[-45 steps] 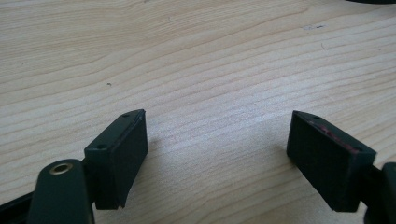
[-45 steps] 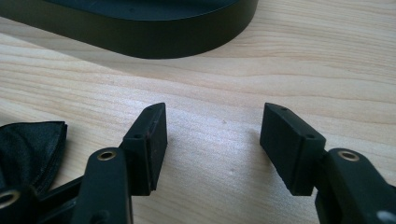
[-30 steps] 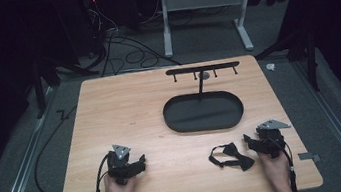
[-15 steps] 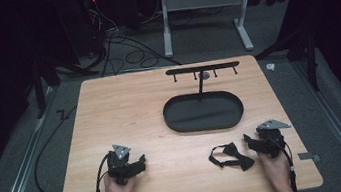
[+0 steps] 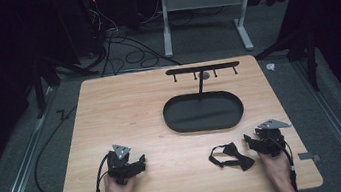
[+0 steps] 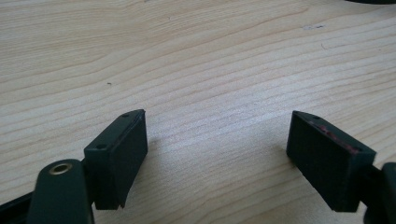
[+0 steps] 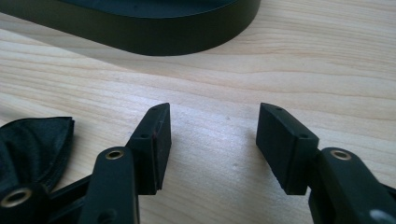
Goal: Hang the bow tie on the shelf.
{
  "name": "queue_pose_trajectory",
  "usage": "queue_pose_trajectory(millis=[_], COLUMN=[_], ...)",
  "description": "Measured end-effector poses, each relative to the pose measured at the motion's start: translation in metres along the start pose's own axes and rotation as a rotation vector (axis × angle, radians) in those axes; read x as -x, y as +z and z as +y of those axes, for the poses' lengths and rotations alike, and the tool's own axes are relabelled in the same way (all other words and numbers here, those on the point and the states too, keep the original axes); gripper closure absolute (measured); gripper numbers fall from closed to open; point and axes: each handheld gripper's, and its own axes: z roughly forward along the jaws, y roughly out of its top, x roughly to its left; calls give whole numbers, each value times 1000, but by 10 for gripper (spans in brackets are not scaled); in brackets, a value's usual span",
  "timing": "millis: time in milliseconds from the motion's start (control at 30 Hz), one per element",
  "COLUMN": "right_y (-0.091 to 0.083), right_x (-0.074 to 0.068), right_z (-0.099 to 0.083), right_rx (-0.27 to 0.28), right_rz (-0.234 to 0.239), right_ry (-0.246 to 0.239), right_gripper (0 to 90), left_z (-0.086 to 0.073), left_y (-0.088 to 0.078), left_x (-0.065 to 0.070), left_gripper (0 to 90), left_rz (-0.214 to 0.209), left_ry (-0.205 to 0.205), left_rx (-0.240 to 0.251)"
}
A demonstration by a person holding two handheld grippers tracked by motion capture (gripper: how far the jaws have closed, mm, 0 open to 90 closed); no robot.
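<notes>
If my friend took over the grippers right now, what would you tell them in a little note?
Left gripper: open, nothing between its jaws, resting near the table's front edge.
Right gripper: open, its jaws have just been closing a little, with nothing between them.
Black bow tie: lying flat on the wooden table, just left of the right gripper.
Black oval tray with its hook stand: toward the back, nothing in it.
Done: nothing picked up.
Left: probably grab the bow tie; it is not yet gripped.

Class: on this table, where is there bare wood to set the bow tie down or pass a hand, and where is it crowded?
Bare wood runs along the table's left half, from the far edge to the left claw, and between that claw and the bow tie. It is crowded on the right: the oval tray, hook rack, bow tie and right claw.
</notes>
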Motion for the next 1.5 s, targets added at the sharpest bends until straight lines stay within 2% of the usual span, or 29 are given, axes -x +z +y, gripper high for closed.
queue_pose_trajectory(millis=[267,333,533,767,1000,1500], right_y=[-15,-21,-39,-46,-41,-20], right_x=[-4,-5,-18,-36,-50,-76], right_z=[5,7,13,19,24,33], right_rx=[27,32,85,94,72,17], right_rz=[54,81,172,246,303,360], right_ry=[-6,-10,-42,-83,-120,-177], right_gripper=[521,527,550,564,564,566], left_z=[0,0,0,0,0,0], left_y=[0,0,0,0,0,0], left_x=[0,0,0,0,0,0], left_gripper=[208,208,208,209,209,208], left_rz=[0,0,0,-1,0,-1], left_ry=[1,1,1,1,1,1], left_rx=[-1,-1,0,-1,0,0])
